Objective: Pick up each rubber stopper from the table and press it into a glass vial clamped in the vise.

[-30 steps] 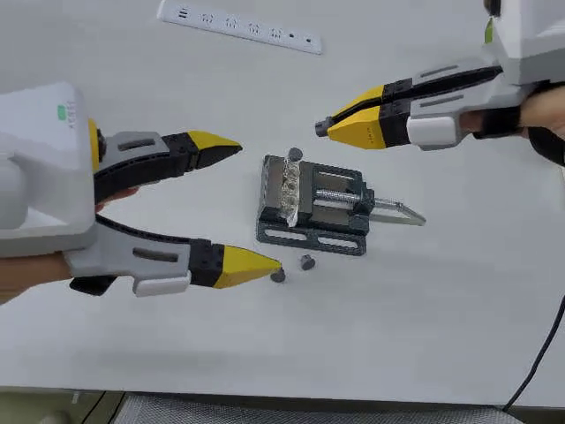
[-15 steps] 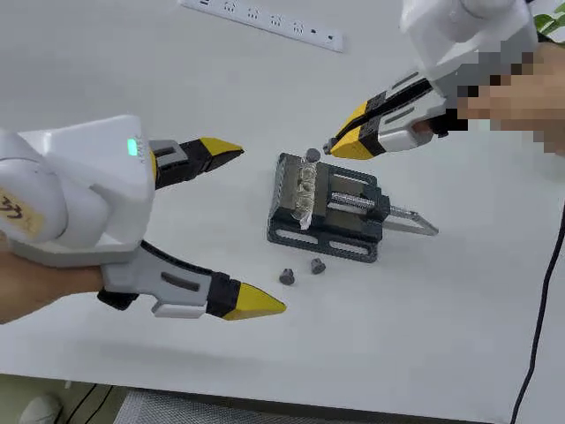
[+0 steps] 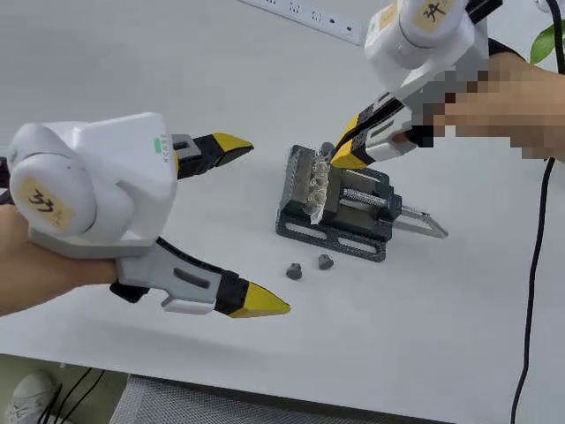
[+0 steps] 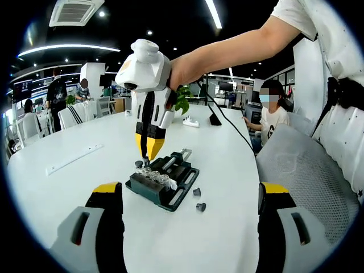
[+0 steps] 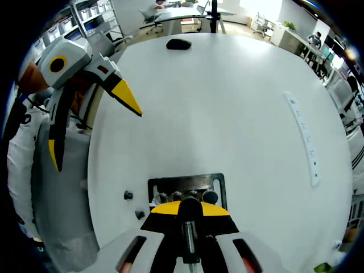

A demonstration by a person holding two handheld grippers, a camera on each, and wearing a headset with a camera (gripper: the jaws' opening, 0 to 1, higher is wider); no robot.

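Note:
A black vise (image 3: 346,215) stands mid-table with a row of clear glass vials (image 3: 315,184) clamped in it. My right gripper (image 3: 339,160) points down at the far end of that row, shut on what looks like a dark rubber stopper (image 5: 190,206). Another grey stopper (image 3: 327,148) sits right by that end of the vise. Two loose stoppers (image 3: 294,271) (image 3: 325,261) lie on the table in front of the vise. My left gripper (image 3: 252,226) hovers wide open to the left of the vise, holding nothing. The left gripper view shows the vise (image 4: 162,185) and the right gripper (image 4: 149,152) over it.
A white power strip (image 3: 318,16) lies at the far side of the white table (image 3: 459,336). A black cable (image 3: 533,265) hangs along the right edge. The table's near edge runs along the bottom of the head view. People sit in the room beyond the table.
My right gripper has come down from the upper right to the far end of the vial row. My left gripper has drawn back from the loose stoppers, still open.

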